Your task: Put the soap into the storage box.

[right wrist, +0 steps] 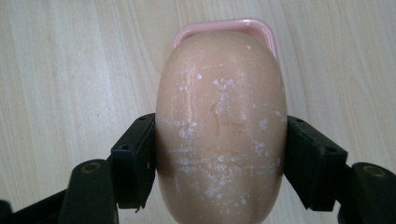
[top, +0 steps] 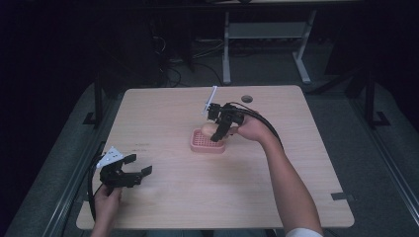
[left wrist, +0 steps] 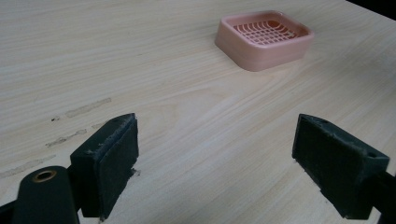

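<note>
Soap bar (right wrist: 219,126) — clamped in right gripper (right wrist: 219,161) — above pink dish (top: 207,143)

The place looks like a lab or a test room, not a home. In the middle of the high view stands a plain light-wood table (top: 163,113) with a round cable hole (top: 246,98) near its far edge. Behind it, at the top of the frame, is a second desk with white metal legs (top: 226,49), and loose cables (top: 170,64) lie on the grey floor (top: 341,113). The room around is dark. Black frame posts (top: 369,94) stand at both sides of the table.
</note>
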A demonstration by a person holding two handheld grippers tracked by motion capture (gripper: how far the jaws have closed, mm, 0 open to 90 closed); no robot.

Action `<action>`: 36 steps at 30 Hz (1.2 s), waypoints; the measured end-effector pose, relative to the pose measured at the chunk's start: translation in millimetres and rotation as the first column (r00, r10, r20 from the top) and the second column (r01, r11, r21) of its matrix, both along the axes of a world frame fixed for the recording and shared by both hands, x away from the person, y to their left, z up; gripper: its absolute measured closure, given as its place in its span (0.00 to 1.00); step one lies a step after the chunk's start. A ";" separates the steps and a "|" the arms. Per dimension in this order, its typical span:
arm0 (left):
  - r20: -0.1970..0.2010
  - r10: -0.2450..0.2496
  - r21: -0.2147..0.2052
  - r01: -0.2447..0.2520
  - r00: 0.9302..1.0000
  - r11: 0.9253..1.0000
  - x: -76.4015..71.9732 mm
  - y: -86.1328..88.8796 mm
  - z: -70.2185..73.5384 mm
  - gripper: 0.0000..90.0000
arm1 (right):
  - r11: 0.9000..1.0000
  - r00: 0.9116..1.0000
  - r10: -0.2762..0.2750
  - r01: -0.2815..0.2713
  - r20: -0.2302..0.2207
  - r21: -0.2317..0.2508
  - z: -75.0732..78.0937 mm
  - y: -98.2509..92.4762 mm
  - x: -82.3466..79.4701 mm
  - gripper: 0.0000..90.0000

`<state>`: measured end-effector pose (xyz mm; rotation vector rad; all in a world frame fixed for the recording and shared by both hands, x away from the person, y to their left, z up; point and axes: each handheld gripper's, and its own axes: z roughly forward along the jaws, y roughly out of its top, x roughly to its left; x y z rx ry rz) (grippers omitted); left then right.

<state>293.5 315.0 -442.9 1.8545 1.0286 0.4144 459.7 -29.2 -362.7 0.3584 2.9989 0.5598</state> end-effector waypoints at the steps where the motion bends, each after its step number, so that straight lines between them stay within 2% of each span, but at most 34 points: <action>1: 0.000 0.000 0.002 0.000 1.000 1.000 0.1 0.4 0.1 0.16 | 1.000 1.000 0.001 -0.001 0.002 0.001 0.3 1.3 0.8 0.36; 3: 0.001 -0.001 0.004 0.001 1.000 1.000 0.0 0.5 0.2 0.16 | 1.000 1.000 0.000 0.000 -0.005 0.013 -1.2 3.5 2.6 0.36; 6: -0.002 0.000 0.001 0.000 1.000 1.000 -0.1 -0.1 0.0 0.16 | 1.000 1.000 -0.004 0.004 -0.002 -0.007 -7.0 7.8 5.3 0.36; 20: -0.002 0.000 -0.003 0.000 1.000 1.000 -0.3 -0.4 0.0 0.16 | 0.999 0.999 -0.003 0.001 -0.044 -0.039 -27.4 23.5 14.7 0.35; 36: -0.003 0.001 -0.001 -0.001 1.000 1.000 -0.3 0.1 0.0 0.16 | 0.999 0.997 -0.013 0.010 -0.079 -0.041 -45.2 28.8 23.8 0.35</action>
